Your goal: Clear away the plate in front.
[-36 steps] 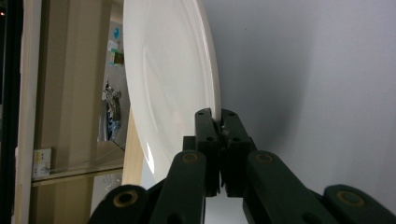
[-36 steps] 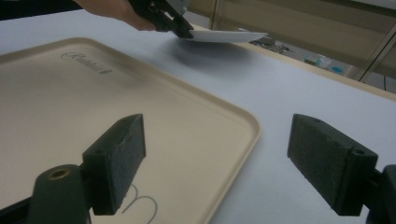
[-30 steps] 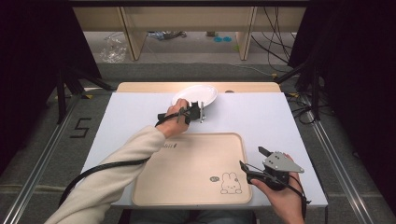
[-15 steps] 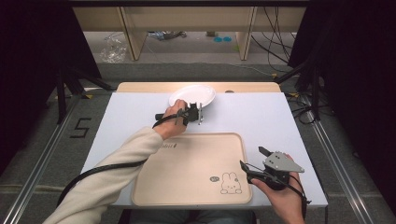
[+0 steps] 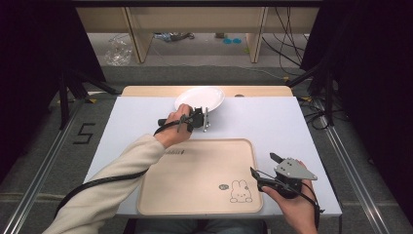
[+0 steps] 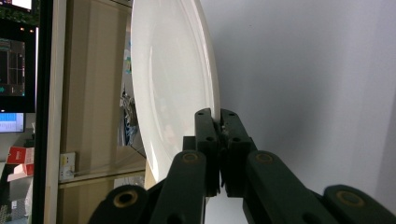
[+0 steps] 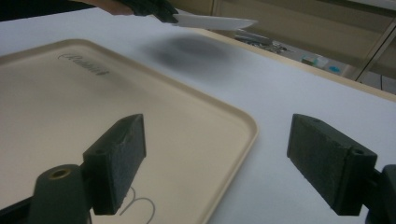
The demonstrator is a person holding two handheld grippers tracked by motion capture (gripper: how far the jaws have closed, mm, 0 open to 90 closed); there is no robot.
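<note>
Left gripper (image 5: 205,119) is clamped on the near rim of the white plate (image 5: 199,98), jaws pinched tight on the edge. The plate is off the bench (image 5: 136,117) at the far side, just beyond the tray; its shadow sits below it in the right gripper view. Edge grip likely suits a thin rim.

Right gripper (image 5: 267,165) idles at the beige tray (image 5: 195,180)'s right edge, jaws wide apart, nothing between them.

Tray has a rabbit drawing and a cursive word, unreadable. Floor marking reads "5" (image 5: 84,133).
</note>
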